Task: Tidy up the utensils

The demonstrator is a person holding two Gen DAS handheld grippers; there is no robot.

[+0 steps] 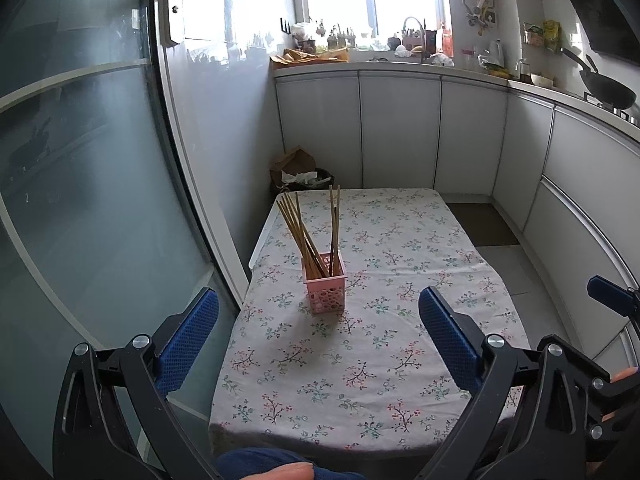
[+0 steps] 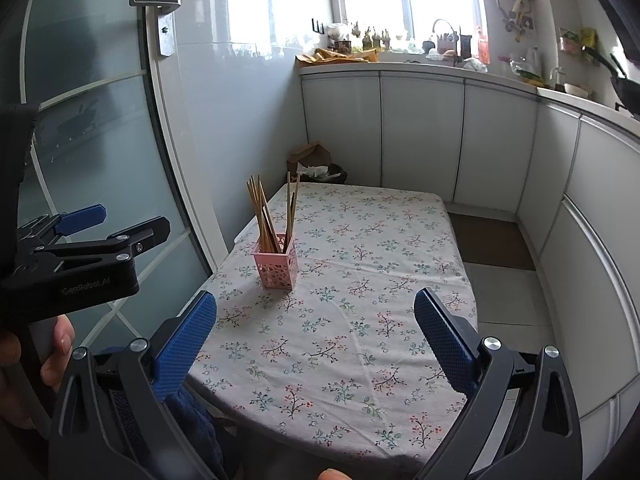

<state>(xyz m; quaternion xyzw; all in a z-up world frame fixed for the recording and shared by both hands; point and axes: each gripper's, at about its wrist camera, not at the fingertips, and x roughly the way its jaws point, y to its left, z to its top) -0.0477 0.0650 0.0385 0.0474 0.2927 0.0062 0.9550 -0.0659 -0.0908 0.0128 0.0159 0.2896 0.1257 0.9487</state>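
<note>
A pink perforated basket point(image 1: 325, 287) stands on the floral tablecloth point(image 1: 400, 264), left of the middle. Several wooden chopsticks point(image 1: 304, 236) stand in it, leaning left and upright. It also shows in the right wrist view point(image 2: 276, 262) with the chopsticks point(image 2: 266, 216). My left gripper point(image 1: 318, 322) is open and empty, held above the table's near edge, short of the basket. My right gripper point(image 2: 316, 326) is open and empty, above the near right part of the table. The left gripper's body point(image 2: 80, 256) shows at the left of the right wrist view.
A frosted glass door point(image 1: 100, 200) with a handle point(image 2: 160, 4) runs along the left. White cabinets point(image 1: 400, 132) and a cluttered counter point(image 1: 360, 56) stand behind the table. A bin with paper point(image 1: 300, 174) sits at the far left corner. A wok point(image 1: 608, 88) is at right.
</note>
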